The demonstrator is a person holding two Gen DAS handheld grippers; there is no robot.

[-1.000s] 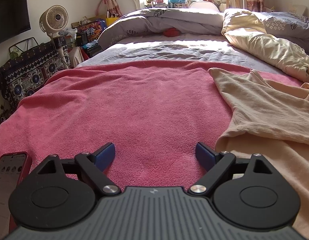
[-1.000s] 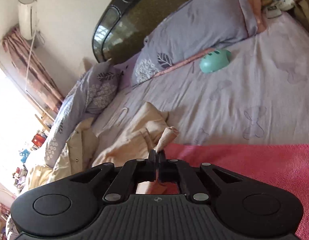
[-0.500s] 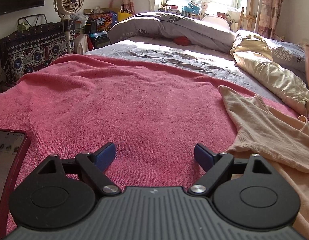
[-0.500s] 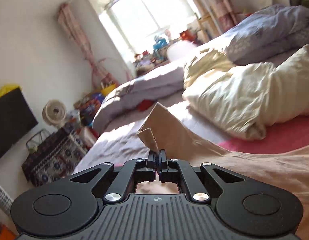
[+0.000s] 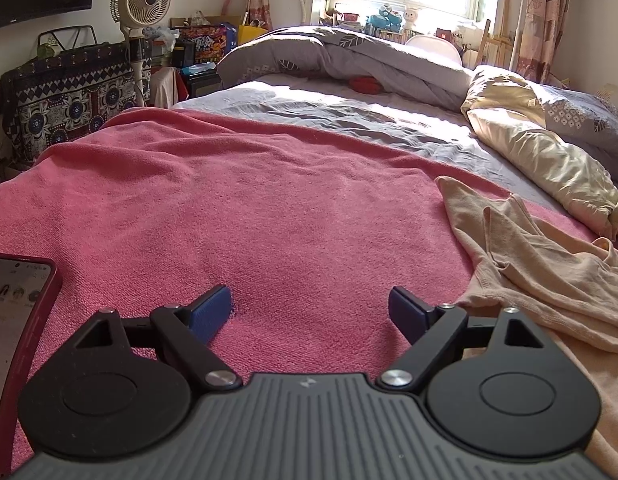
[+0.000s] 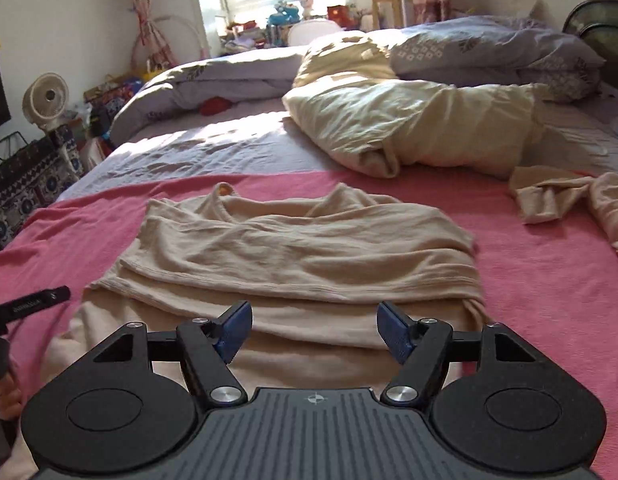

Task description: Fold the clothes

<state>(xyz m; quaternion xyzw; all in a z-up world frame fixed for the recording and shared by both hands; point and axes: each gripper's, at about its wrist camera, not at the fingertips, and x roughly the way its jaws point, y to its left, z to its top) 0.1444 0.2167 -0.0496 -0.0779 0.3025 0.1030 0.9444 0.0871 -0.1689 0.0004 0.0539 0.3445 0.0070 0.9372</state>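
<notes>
Beige knit shirt (image 6: 293, 248) is lying rumpled, soft folds, hem near, centre frame on the nubbly pink towel (image 6: 549, 280); R gripper (image 6: 315, 326) jaws have just been opening, nothing btwn the blue pads. L gripper (image 5: 311, 308) is gaping wide over bare towel w/ shirt edge lower right. Only L view is showing the red-cased phone (image 5: 17, 312) at lower left; only R view a second beige garment (image 6: 569, 196) at right, open towel btwn.
</notes>
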